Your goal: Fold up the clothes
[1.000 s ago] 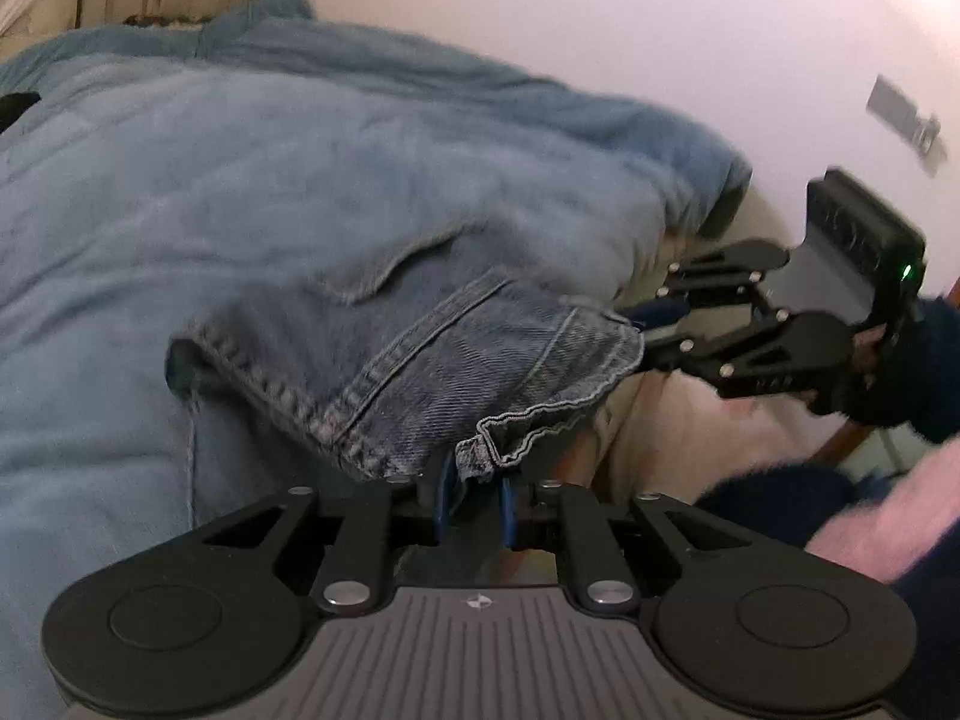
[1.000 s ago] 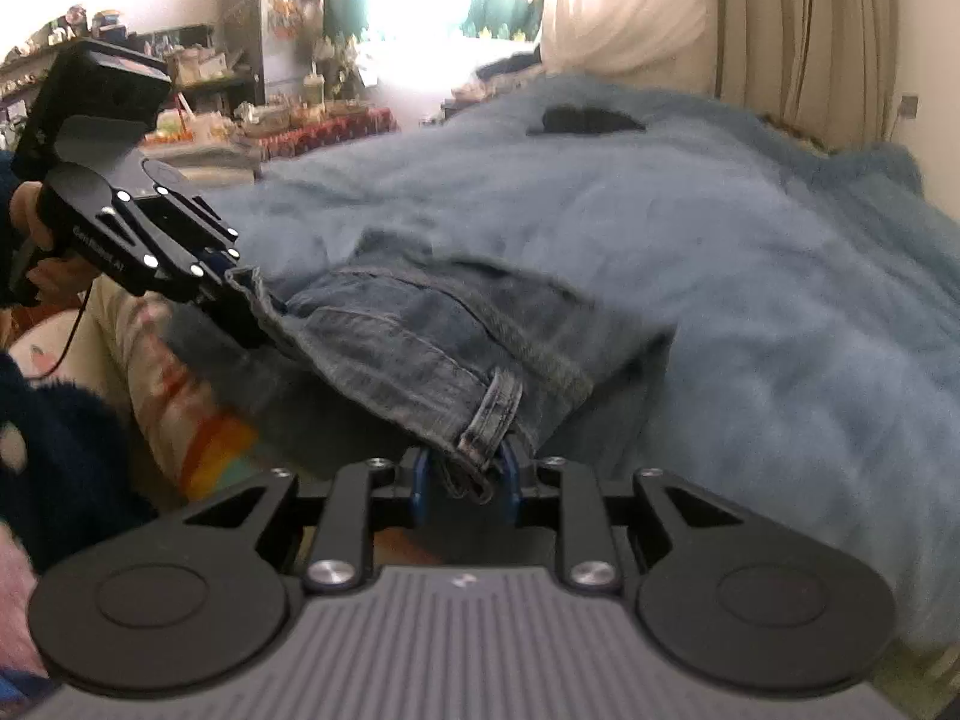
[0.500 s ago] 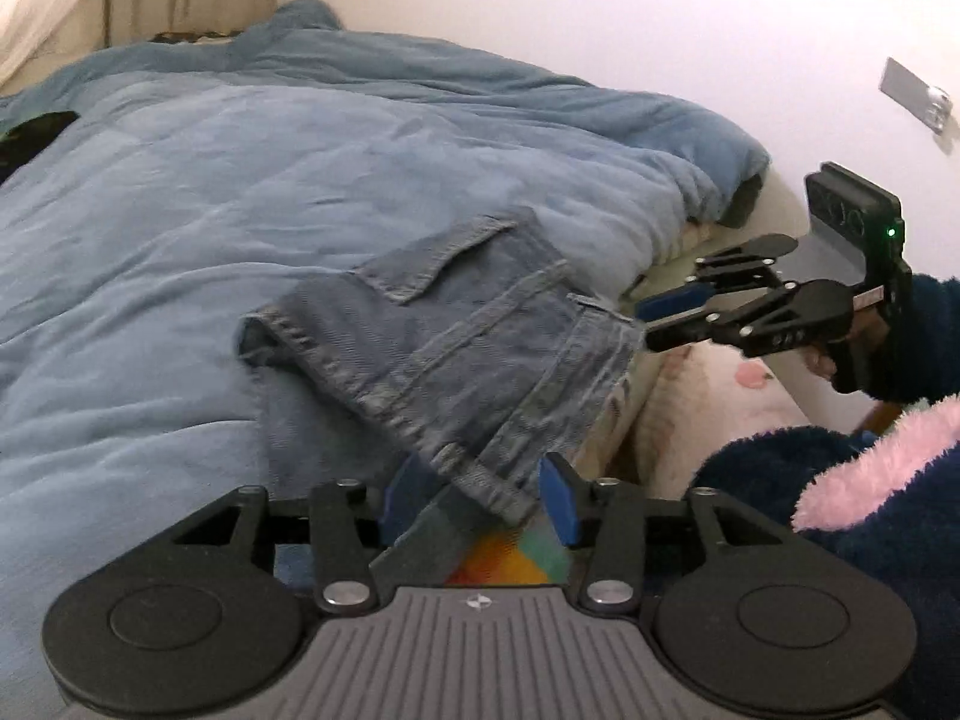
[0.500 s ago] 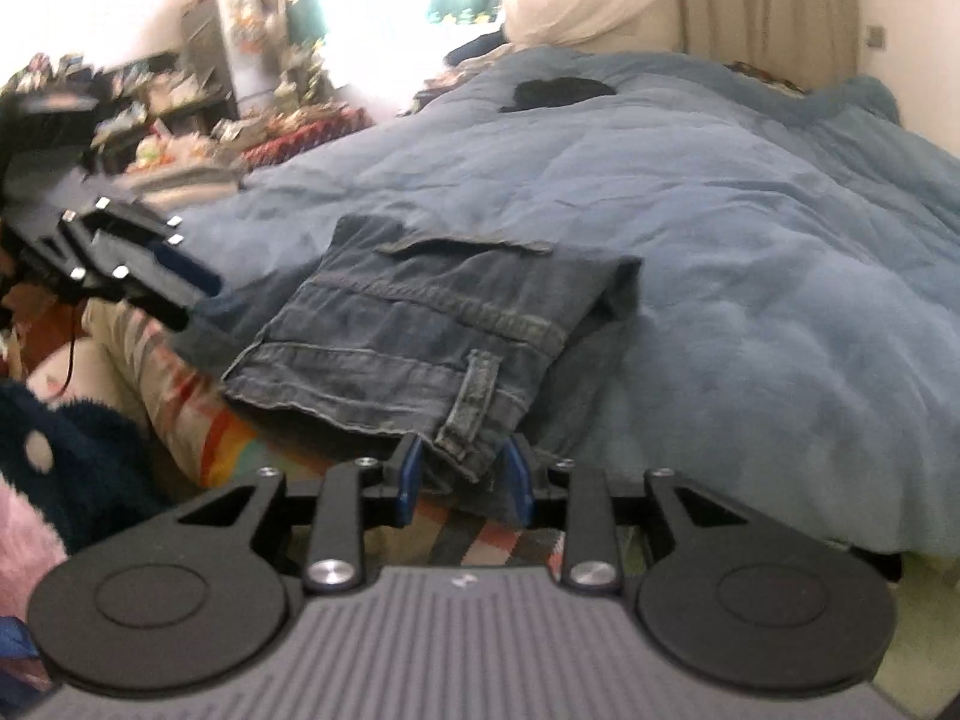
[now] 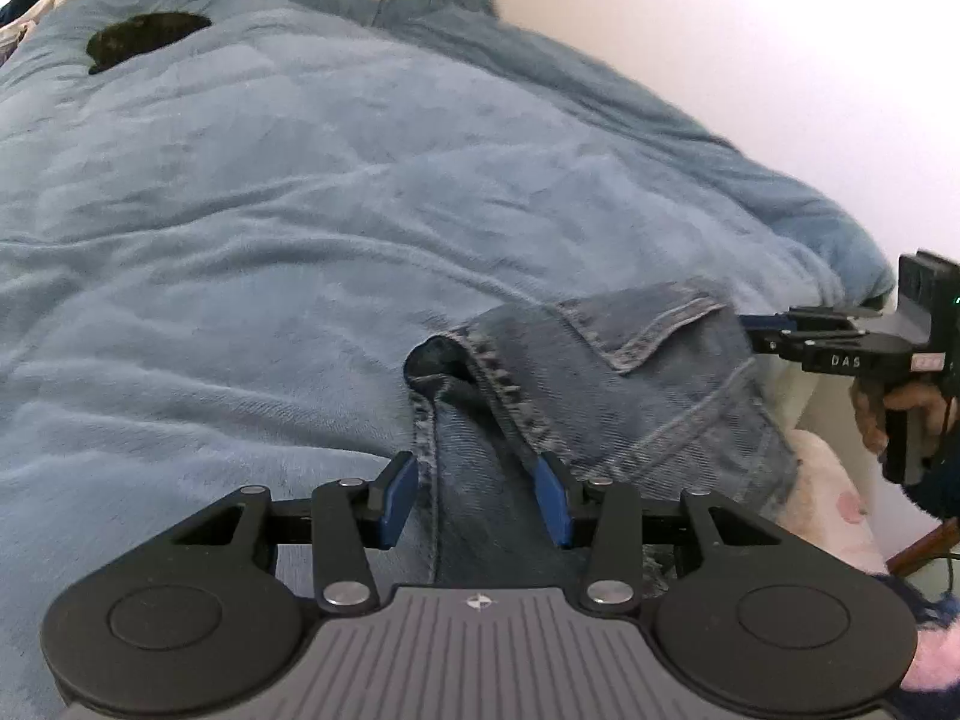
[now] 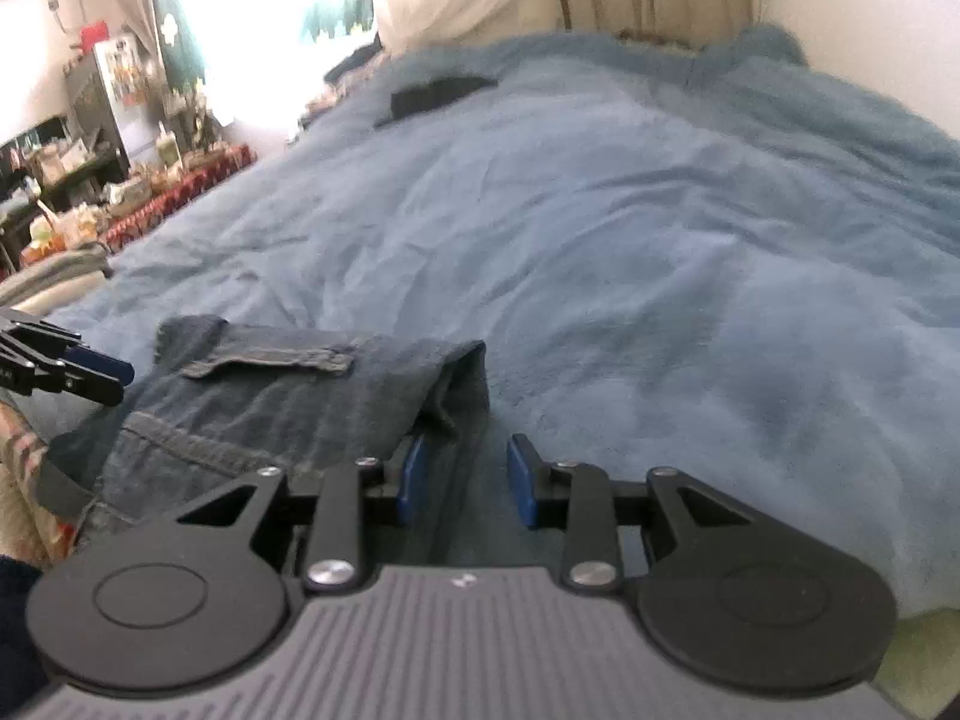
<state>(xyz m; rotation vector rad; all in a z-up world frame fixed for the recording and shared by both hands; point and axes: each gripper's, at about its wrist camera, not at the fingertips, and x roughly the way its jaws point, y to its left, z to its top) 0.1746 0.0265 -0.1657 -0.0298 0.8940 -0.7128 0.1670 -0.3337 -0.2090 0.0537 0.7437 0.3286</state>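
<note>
The jeans (image 5: 636, 396) lay folded near the foot edge of the bed, on the blue blanket (image 5: 300, 192), with a flapped pocket uppermost and an open hem gaping at about ten o'clock from my left gripper (image 5: 474, 495). My left jaws had just been opening and stood roughly half apart; denim lay between the blue pads (image 5: 396, 498), but they did not press on it, so I held nothing there. My right gripper (image 6: 465, 489) was likewise part open, its jaws having just widened a little, with only a strip of denim and blanket under the gap and no grip on either. In the left wrist view it showed at about three o'clock, just beside the far corner of the fold.

I judged the denim to be heavy for cloth and fairly stiff: the folded layers sat flat and kept their crease, and the thick seams and hems stood proud. It was not slippery or fragile, though a pinch on one layer alone would likely peel the fold open. The plush blanket beneath looked soft enough to be caught by mistake. The best hold, I thought, was on the doubled hem or the stitched side seam at twelve o'clock from my left pads, taking all layers together, with the right on the matching corner.
</note>
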